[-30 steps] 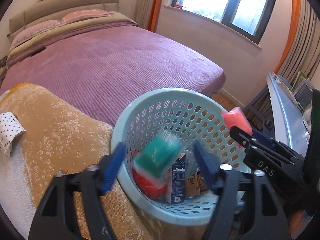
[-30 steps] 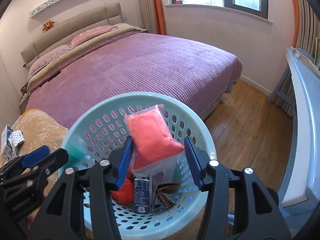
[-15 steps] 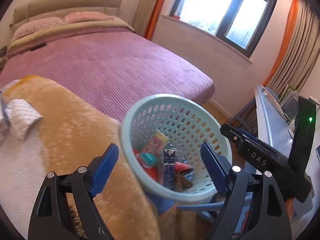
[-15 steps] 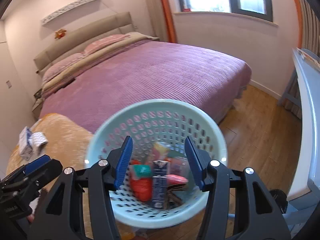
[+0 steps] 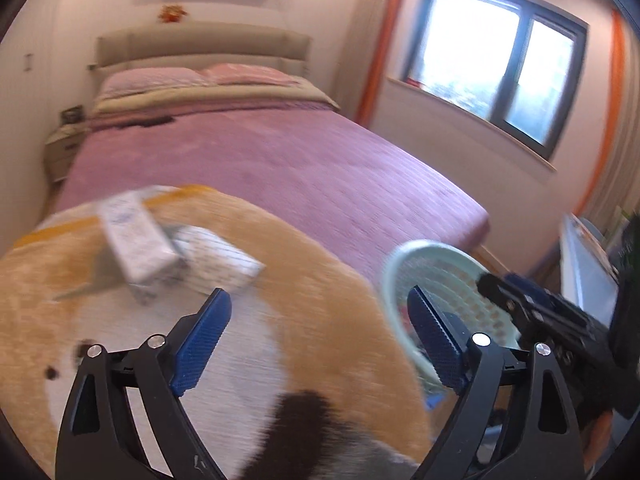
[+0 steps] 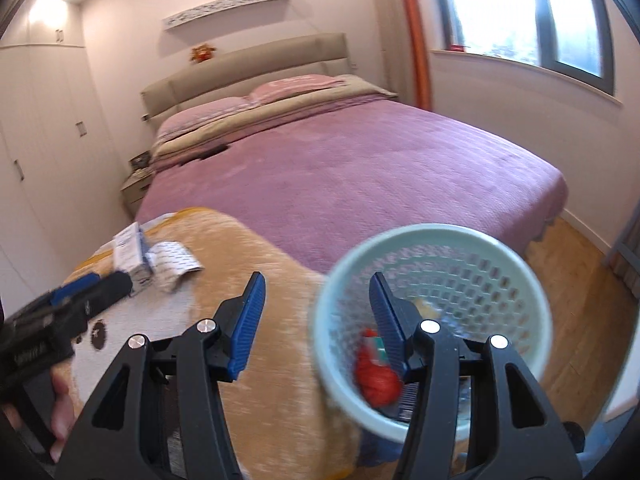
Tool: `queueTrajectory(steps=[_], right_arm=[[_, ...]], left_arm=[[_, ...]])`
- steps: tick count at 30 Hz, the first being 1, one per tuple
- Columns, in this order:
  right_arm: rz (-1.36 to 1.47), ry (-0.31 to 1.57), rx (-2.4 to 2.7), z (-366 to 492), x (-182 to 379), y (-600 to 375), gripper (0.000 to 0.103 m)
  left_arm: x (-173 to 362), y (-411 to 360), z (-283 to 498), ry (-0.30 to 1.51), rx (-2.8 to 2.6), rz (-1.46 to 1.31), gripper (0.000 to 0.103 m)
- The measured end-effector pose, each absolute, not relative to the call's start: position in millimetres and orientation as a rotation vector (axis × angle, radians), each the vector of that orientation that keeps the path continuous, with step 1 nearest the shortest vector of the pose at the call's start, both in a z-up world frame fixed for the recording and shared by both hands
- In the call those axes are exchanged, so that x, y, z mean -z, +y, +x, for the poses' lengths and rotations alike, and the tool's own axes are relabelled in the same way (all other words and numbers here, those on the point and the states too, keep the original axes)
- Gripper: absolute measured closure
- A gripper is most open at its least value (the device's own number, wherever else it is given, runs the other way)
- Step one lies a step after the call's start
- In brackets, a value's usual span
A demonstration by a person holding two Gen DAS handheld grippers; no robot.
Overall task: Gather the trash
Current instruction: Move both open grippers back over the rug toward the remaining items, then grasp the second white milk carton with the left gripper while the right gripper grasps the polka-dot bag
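1. No writing can be read: the print on the carton (image 5: 136,240) and on the spotted wrapper (image 5: 218,258) beside it is blurred, and the white lettering on the side of the left gripper, seen in the right wrist view, is smeared too.
2. The left gripper (image 5: 318,326) is spread wide, with nothing between its blue pads (image 5: 200,338).
3. The right gripper (image 6: 316,318) is likewise parted and holds nothing; its right pad (image 6: 386,322) overlaps the basket (image 6: 520,264) in the view, but whether it touches cannot be told.
4. The carton lies tilted on the tan blanket (image 5: 312,280), ahead of the left gripper and off to its left, touching the wrapper, which sits just to the carton's right. Both are well apart from the pads.
5. In the right wrist view the carton (image 6: 130,250) and wrapper (image 6: 176,260) lie far to the left, just beyond the tip of the left gripper (image 6: 92,286).
6. The pale green basket stands at the blanket's right edge, below and right of the right gripper. It holds a red crumpled piece (image 6: 374,380) with a bit of green above it and a dark packet at the bottom.
7. In the left wrist view the basket (image 5: 424,252) is to the right, partly behind the right pad, with the right gripper (image 5: 516,292) over it.
8. A purple bed (image 6: 360,168) fills the room behind.
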State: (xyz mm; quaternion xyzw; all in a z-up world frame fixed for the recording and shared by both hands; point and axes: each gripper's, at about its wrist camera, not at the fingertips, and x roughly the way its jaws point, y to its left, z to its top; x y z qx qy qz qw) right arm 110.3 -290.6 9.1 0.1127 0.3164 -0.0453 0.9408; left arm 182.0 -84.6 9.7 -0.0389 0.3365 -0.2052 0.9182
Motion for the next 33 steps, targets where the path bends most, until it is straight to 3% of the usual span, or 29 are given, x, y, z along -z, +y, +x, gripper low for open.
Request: queueTrajectory(steps=[12, 22, 28, 33], right_arm=[[0.146, 0.737, -0.094, 171, 24, -204, 0.052], [0.087, 0.782, -0.151, 210, 29, -190, 0.052], [0.068, 0.808, -0.168, 225, 32, -185, 0.052], [0.053, 0.827, -0.194, 238, 37, -171, 0.052]], left_arm=[[10, 11, 282, 0.758, 0.11, -0.261, 0.012], [43, 6, 323, 0.827, 0.038, -0.235, 0.012], [50, 10, 332, 0.846, 0.01, -0.217, 0.019], [54, 23, 336, 0.882, 0.057, -0.224, 0.034]])
